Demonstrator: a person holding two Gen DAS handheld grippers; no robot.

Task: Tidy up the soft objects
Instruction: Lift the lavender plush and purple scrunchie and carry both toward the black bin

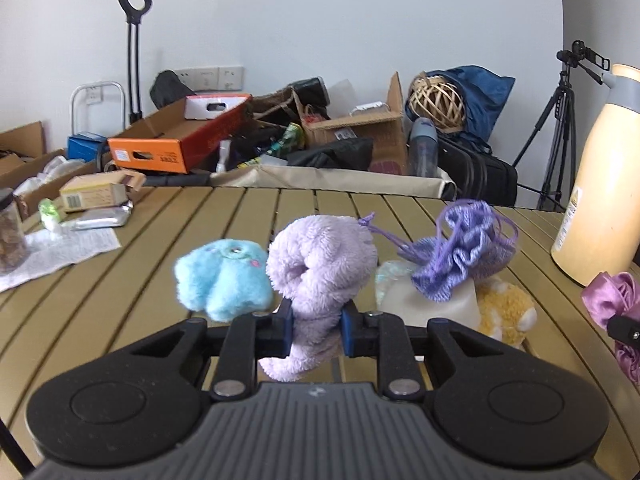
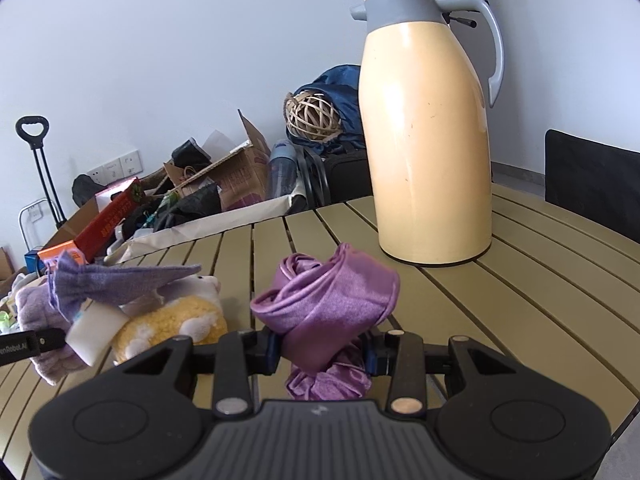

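Note:
My left gripper (image 1: 316, 330) is shut on a fluffy lilac plush cloth (image 1: 320, 264), which bulges up between its blue pads. Just left of it lies a light blue plush toy (image 1: 222, 280). To the right a knitted purple drawstring pouch (image 1: 464, 252) rests on a white foam block (image 1: 432, 304), beside a yellow plush toy (image 1: 506, 312). My right gripper (image 2: 324, 350) is shut on a shiny purple satin cloth (image 2: 332, 300), bunched between its pads. In the right wrist view the pouch (image 2: 112, 280), foam block (image 2: 94, 332) and yellow plush (image 2: 176, 320) lie at the left.
A tall cream thermos jug (image 2: 428, 128) stands on the slatted olive table (image 2: 540, 280) at the right. A jar (image 1: 10, 236), paper sheet (image 1: 56, 252) and small box (image 1: 96, 192) sit at the table's left. Boxes, bags and a tripod (image 1: 560, 128) crowd the floor behind.

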